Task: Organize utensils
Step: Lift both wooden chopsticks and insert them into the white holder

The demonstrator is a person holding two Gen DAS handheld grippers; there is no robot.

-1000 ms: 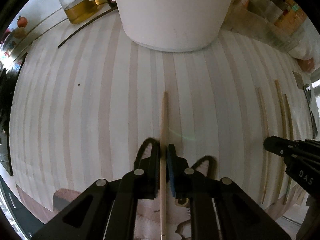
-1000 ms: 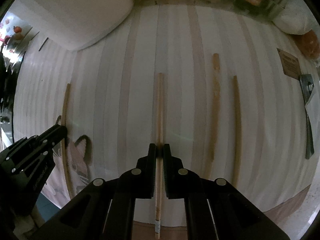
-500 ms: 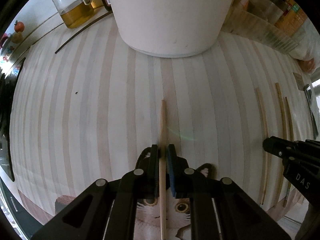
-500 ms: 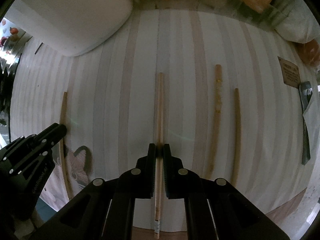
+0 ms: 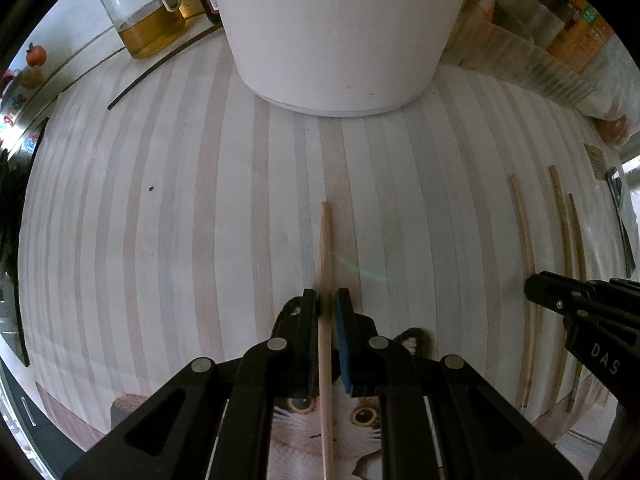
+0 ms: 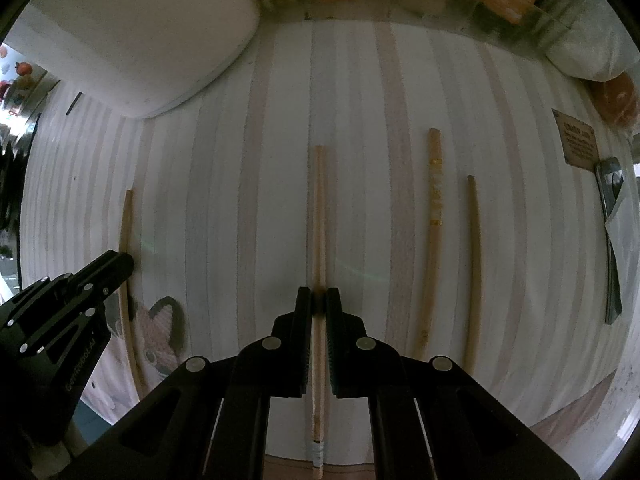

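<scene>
Well, hardly any change since a second ago. Over on the left wrist view, more of the cat print (image 5: 364, 412) showing under the fingers than before, both eyes out now where only a scrap peeked through. Same pale left chopstick (image 5: 325, 248) still between the jaws, in the same spot on the fingers. On the right wrist view, next to nothing different, only the loose sticks sitting a touch lower in the picture.

Now the jaws. Left gripper (image 5: 326, 300) nearly shut, pinching the left chopstick about halfway along its length, pads tight against both sides. Stick lined up with the stripes of the striped mat (image 5: 160, 240), rear half over the cat print by the mat's near edge, tip aimed at the white tub (image 5: 340, 40) standing at the far edge. Lifted or touching the mat? Cannot tell.

Right gripper (image 6: 318, 298) likewise all but closed, clamped on the right chopstick (image 6: 318, 220), the banded end poking past the mat's near edge. Two spare chopsticks (image 6: 434, 220) lying just beside it towards the mat's right edge, parallel, untouched. Both grippers side by side near the mat's near edge, well apart.
</scene>
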